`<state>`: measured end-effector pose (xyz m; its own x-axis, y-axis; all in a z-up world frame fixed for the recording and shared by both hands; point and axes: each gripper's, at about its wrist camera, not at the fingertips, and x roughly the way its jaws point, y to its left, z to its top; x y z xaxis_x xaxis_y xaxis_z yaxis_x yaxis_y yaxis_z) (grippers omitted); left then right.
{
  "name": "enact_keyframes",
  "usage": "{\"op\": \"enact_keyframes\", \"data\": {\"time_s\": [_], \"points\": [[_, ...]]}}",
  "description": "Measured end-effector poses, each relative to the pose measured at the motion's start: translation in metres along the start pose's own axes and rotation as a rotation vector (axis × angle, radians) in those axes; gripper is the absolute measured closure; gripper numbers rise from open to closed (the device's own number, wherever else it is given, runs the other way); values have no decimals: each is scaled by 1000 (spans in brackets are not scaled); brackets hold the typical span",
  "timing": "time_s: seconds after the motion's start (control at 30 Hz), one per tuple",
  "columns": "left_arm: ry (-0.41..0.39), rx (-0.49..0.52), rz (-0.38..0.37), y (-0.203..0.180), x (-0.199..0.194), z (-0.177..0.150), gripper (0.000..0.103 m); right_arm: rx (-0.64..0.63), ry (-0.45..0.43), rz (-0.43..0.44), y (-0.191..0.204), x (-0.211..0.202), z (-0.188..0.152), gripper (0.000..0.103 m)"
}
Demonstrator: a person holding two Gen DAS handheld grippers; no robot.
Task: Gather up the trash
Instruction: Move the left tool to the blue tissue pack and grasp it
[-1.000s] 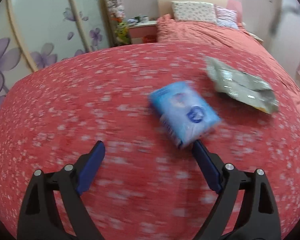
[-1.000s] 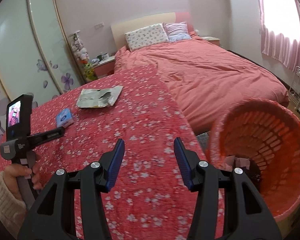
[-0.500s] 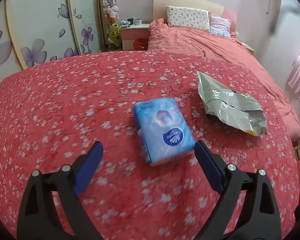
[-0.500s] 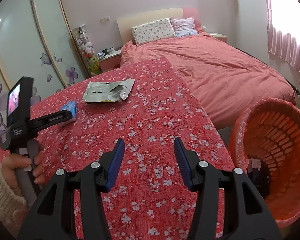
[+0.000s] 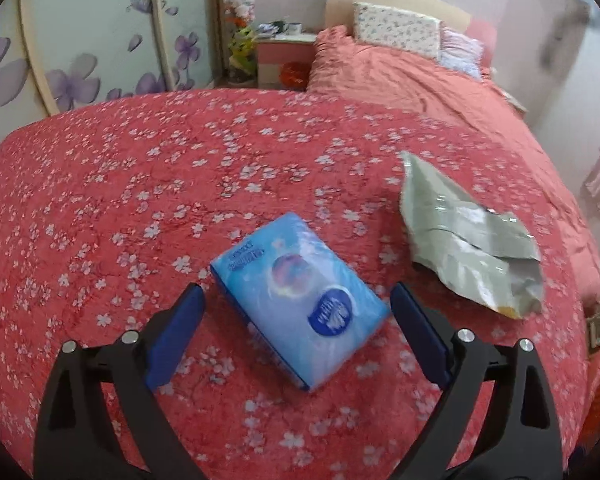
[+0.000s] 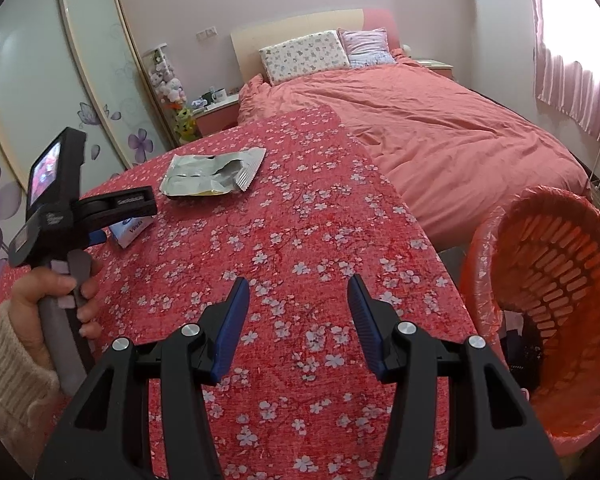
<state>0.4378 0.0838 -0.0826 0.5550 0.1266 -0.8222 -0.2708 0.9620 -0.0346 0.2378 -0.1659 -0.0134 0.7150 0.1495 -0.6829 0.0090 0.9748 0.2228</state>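
A blue tissue pack (image 5: 300, 304) lies on the red flowered table cover (image 5: 140, 184). My left gripper (image 5: 296, 291) straddles it, jaws wide and closing slightly, with neither pad touching the pack. A crumpled silver wrapper (image 5: 468, 236) rests further off to the right. In the right wrist view the pack (image 6: 134, 230) peeks out under the left tool, which a hand (image 6: 56, 292) holds. The wrapper (image 6: 212, 174) lies beyond it. My right gripper (image 6: 298, 282) hovers over the cover, open, with nothing between its fingers.
An orange plastic basket (image 6: 480, 248) with a liner and dark scraps inside stands off the table's right edge. Behind the table is a bed (image 6: 440, 132) with pillows. A wardrobe with flower decals (image 6: 40, 92) and a nightstand (image 5: 284, 56) line the left side.
My left gripper has swung over so the blue pack, earlier ahead of its right finger, now sits between both fingers. The right gripper has barely moved.
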Motion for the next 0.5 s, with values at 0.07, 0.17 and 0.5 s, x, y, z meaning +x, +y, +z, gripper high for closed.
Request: {"op": "enact_keyframes", "data": {"time_s": [0.07,0.17,0.5], "points": [[-9,19,22,1,2,-1,21,-2,0,1,0,0,-1,51],[-18,52,-17,13,-3,-4,28,0,-1,4,-1,0,-1,51],[-40,45,-14,45,-4,-10,32,-13,12,16,10,4,-5,51]]}}
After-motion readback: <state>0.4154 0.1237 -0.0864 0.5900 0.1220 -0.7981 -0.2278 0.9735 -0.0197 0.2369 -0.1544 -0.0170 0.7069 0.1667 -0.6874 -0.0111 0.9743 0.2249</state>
